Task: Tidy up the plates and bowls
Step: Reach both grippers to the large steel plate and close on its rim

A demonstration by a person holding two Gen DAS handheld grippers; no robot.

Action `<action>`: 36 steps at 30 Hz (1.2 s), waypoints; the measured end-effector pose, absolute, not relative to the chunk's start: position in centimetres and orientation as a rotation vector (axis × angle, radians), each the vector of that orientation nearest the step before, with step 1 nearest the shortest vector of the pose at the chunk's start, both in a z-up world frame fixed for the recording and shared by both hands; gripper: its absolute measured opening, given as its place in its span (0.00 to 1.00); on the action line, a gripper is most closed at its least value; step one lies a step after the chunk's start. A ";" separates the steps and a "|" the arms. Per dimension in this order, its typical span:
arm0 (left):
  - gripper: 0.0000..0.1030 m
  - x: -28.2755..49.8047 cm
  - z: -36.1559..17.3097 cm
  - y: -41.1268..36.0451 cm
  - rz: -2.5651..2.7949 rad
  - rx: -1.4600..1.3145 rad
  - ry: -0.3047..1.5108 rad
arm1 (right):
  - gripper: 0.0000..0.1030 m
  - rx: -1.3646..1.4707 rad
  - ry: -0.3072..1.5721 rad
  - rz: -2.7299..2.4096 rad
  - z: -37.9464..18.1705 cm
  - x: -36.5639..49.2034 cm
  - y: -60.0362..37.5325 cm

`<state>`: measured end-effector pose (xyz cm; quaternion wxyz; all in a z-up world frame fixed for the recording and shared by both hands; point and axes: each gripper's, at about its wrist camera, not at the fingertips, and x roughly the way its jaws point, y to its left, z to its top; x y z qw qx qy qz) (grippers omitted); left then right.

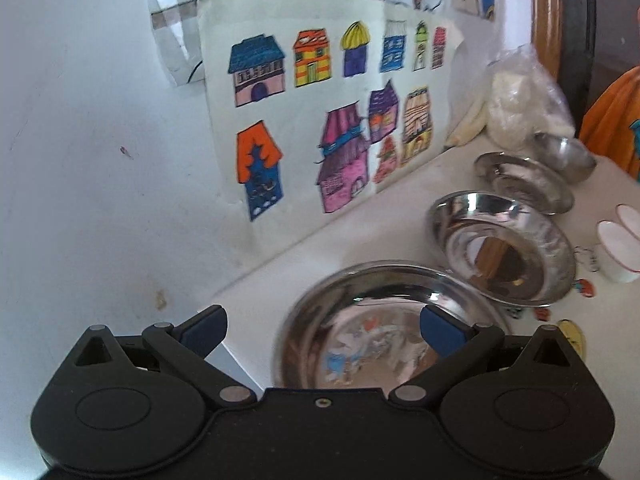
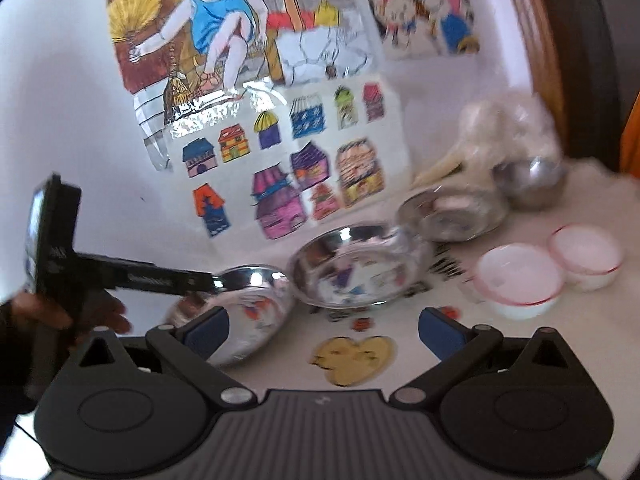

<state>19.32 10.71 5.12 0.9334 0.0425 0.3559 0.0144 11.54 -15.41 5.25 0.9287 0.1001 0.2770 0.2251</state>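
The white table (image 2: 500,344) is seen to carry, at twelve o'clock from the spread, empty right gripper (image 2: 324,328), a row of steel plates (image 2: 352,268) with two white bowls (image 2: 520,280) at two o'clock, while the nearest steel plate (image 1: 360,320) lies under the spread left gripper (image 1: 322,328).

No legible text, number or brand is found in either view. Faint pale lettering is seen on the arm of the left gripper (image 2: 192,280), at the left of the right wrist view, but it is too blurred to be read. Only pictures are carried by the house drawing sheet (image 1: 320,120).
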 end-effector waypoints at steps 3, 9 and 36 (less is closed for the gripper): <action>0.99 20.7 4.7 11.8 0.036 0.083 0.780 | 1.00 0.225 0.615 0.488 4.9 13.1 -14.0; 0.99 22.9 3.6 13.6 0.007 0.057 0.847 | 1.00 0.232 0.661 0.528 3.9 15.0 -10.9; 0.33 22.9 1.4 15.3 -0.053 -0.110 0.887 | 0.40 0.311 0.765 0.535 0.9 18.2 -7.2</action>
